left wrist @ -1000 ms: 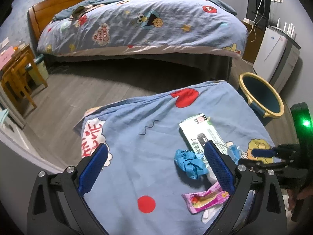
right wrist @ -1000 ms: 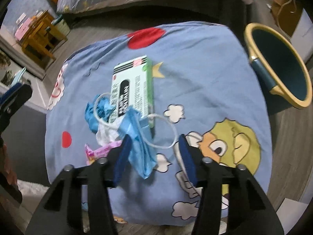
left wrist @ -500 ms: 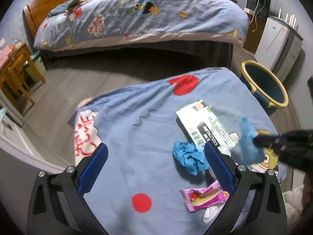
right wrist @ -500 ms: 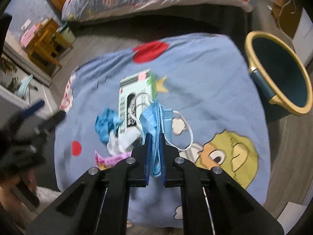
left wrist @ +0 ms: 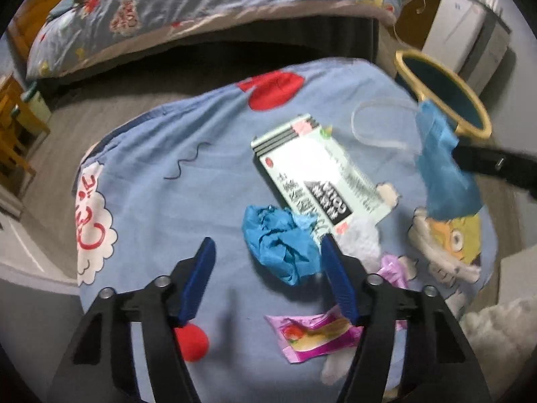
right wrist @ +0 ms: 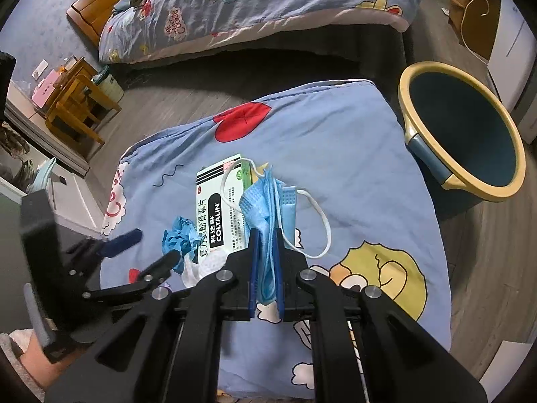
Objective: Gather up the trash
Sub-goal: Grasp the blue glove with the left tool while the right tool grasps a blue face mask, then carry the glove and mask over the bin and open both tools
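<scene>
My right gripper (right wrist: 265, 235) is shut on a blue face mask (right wrist: 268, 201), held above the blue cartoon cloth (right wrist: 352, 154); the mask also shows in the left wrist view (left wrist: 443, 174), its white ear loop dangling. My left gripper (left wrist: 268, 252) is open, low over a crumpled blue glove (left wrist: 278, 245), which sits between its fingers. A green-and-white medicine box (left wrist: 319, 174), white tissue (left wrist: 359, 238) and a pink snack wrapper (left wrist: 315, 336) lie on the cloth. A blue bin with a yellow rim (right wrist: 463, 134) stands at the cloth's right.
A bed (right wrist: 268, 6) with a cartoon quilt stands behind. A wooden chair (right wrist: 74, 107) is at the left, white appliances (right wrist: 513, 50) at the right behind the bin. Grey wood floor (right wrist: 167, 107) surrounds the cloth.
My right gripper shut on the mask and lifted it off the cloth toward the bin side. My left gripper moved forward and down over the blue glove and narrowed.
</scene>
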Action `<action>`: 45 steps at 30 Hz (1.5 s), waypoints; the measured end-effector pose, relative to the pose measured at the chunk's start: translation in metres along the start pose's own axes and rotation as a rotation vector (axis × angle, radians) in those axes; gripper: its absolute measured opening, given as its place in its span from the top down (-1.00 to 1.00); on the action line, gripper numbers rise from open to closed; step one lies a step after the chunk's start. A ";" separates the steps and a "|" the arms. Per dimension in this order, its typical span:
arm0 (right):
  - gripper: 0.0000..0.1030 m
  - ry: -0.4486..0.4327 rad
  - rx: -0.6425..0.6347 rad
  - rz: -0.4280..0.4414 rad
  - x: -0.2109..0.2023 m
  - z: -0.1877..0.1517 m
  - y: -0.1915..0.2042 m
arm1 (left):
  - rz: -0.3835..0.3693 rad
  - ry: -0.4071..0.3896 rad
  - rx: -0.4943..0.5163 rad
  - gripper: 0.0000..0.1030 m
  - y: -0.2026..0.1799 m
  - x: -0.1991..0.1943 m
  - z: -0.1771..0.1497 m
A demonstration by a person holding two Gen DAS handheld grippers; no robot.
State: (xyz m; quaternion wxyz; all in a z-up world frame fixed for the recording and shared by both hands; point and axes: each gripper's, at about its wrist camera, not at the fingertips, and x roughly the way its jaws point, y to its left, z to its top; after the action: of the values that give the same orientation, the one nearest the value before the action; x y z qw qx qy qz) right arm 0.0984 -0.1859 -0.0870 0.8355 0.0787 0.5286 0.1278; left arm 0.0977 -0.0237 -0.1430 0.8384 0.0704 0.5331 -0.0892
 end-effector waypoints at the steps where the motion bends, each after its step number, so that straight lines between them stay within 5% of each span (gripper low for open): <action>1: 0.85 0.000 -0.001 0.003 0.000 -0.001 0.002 | 0.004 0.017 0.005 -0.12 -0.001 0.004 -0.001; 13: 0.85 -0.002 -0.008 0.006 0.000 0.000 0.002 | -0.013 0.045 -0.004 0.68 0.001 0.011 0.000; 21: 0.85 -0.022 -0.014 0.003 -0.006 0.003 0.003 | -0.010 -0.107 -0.157 0.72 0.041 -0.027 0.016; 28: 0.85 -0.094 -0.056 0.001 -0.036 0.015 0.009 | -0.023 -0.227 -0.144 0.72 0.045 -0.063 0.033; 45: 0.85 -0.218 -0.083 0.010 -0.093 0.078 -0.033 | 0.004 -0.296 -0.082 0.71 0.030 -0.082 0.052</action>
State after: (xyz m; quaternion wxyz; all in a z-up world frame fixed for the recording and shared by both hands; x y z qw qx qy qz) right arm 0.1355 -0.2452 0.0182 0.8899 0.0600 0.4285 0.1443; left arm 0.1165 0.0004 -0.0460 0.9101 0.0231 0.4069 -0.0749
